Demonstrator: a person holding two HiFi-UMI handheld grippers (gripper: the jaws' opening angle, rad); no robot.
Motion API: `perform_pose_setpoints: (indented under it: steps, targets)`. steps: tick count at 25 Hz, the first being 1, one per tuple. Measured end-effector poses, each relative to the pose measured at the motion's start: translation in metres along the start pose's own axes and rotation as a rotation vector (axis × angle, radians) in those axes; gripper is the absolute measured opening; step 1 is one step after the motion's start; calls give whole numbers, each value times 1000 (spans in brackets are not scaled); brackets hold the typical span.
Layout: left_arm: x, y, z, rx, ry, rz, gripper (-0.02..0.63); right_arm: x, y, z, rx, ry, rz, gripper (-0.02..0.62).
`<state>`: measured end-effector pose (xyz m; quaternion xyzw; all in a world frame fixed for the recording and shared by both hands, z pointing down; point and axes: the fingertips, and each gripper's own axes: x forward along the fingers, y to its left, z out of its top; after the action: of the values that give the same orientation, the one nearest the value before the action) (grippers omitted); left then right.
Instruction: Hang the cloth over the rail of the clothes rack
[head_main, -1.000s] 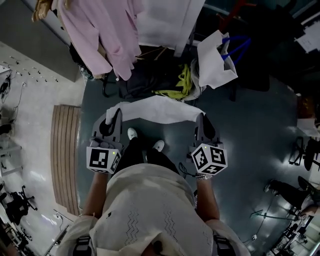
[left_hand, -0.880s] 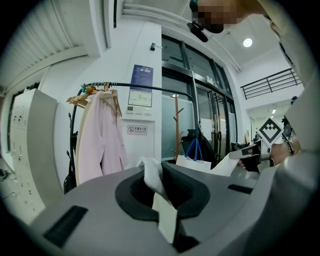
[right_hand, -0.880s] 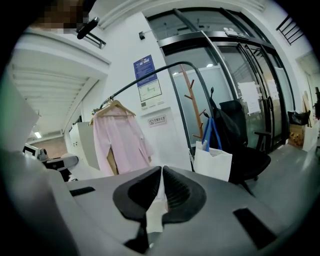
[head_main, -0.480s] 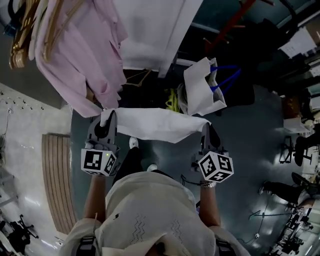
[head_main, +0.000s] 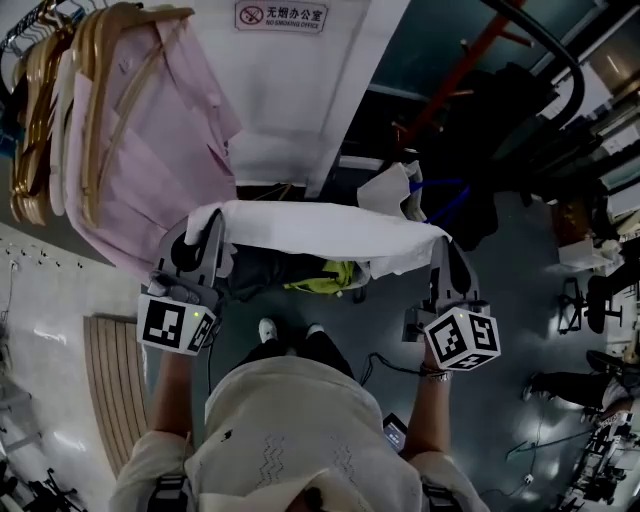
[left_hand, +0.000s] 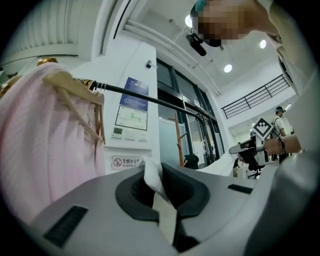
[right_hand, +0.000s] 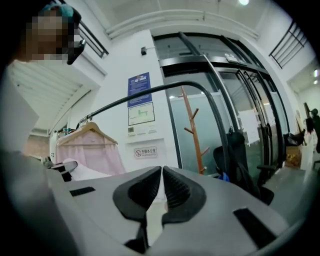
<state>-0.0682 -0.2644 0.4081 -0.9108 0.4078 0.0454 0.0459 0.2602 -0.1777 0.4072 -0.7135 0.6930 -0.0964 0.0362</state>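
Note:
A white cloth hangs stretched between my two grippers at chest height, in front of the rack. My left gripper is shut on its left corner, and a tuft of cloth sticks up between the pads. My right gripper is shut on the right corner, where a thin strip of cloth shows in the jaw gap. The rack's black rail runs across above and beyond the cloth, then bends down at its right end. Both grippers point about level, below the rail.
Pink shirts on wooden hangers fill the rail's left part. A white pillar with a no-smoking sign stands behind. Below the cloth lie a dark pile with a yellow-green item and a white bag. A wooden coat stand is further right.
Both grippers have risen and gone forward toward the rack, keeping the cloth stretched between them. The hangers and the pillar have come further into view.

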Motion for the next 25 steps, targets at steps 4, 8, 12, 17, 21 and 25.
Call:
perform_pose_setpoints:
  steps: [4,8,12,17,21,25]
  targets:
    - [21,2,46,58,-74,28,20,26,8,47,-65,-78,87,21]
    - [32,12,97,90,-140,84,20,37,12,105,-84,-179,168,21]
    - [36,13,162,177,-218,79,20,44,21,177,-52,-278,273,21]
    - [49,15,245,284,-355,68,20,40,33,266,-102,-396,351,23]
    - [65,20,294,433,-383,117,20,43,47,321,-279,-494,337,23]
    - [80,37,338,517,-397,135,20,57,62,369,-370,-548,334,23]
